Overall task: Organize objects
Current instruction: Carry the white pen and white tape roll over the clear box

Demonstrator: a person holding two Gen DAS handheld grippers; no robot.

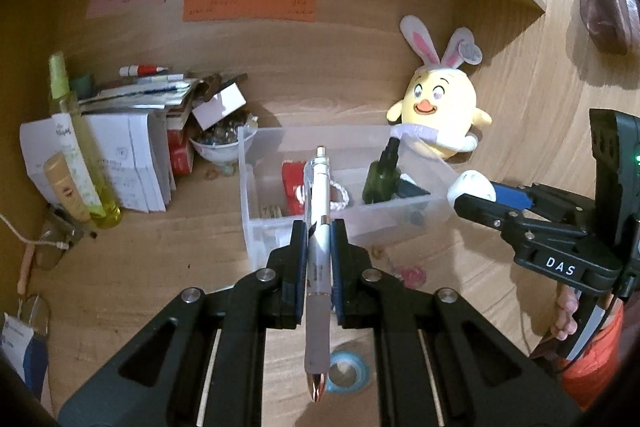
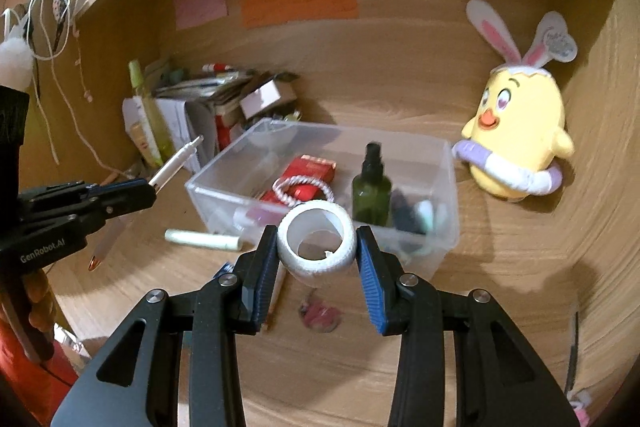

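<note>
Pen: white pen (image 1: 318,239) sits right up against the left wrist lens, pinched mid-barrel by the left claw (image 1: 319,227), jaws squeezed together on it, coppery tip pointing back at the camera.
Tape roll: white tape roll (image 2: 316,241) is clamped side to side in the right claw (image 2: 317,239), hollow core facing the lens, jaws only part way in because the roll fills the gap.
Bin: clear plastic bin (image 2: 450,187) stands on the table (image 2: 500,267) just past both claws, already holding a green spray bottle (image 2: 371,187), a red box (image 2: 312,173) and a beaded bracelet (image 2: 298,189).
Where things are: both items are up in the air, short of the bin, nothing dropped in yet imo.
Risk 1: pen is long and held at one spot, so it could pivot or snag the near wall on the way in.
Risk 2: the roll can squirt out of flat pads if the squeeze loosens early, then roll off across the table.
Risk 3: both claws heading for one bin could bump each other, or tip that upright bottle.
Bystander: yellow chick plush (image 2: 516,143) beside the bin, well clear.
</note>
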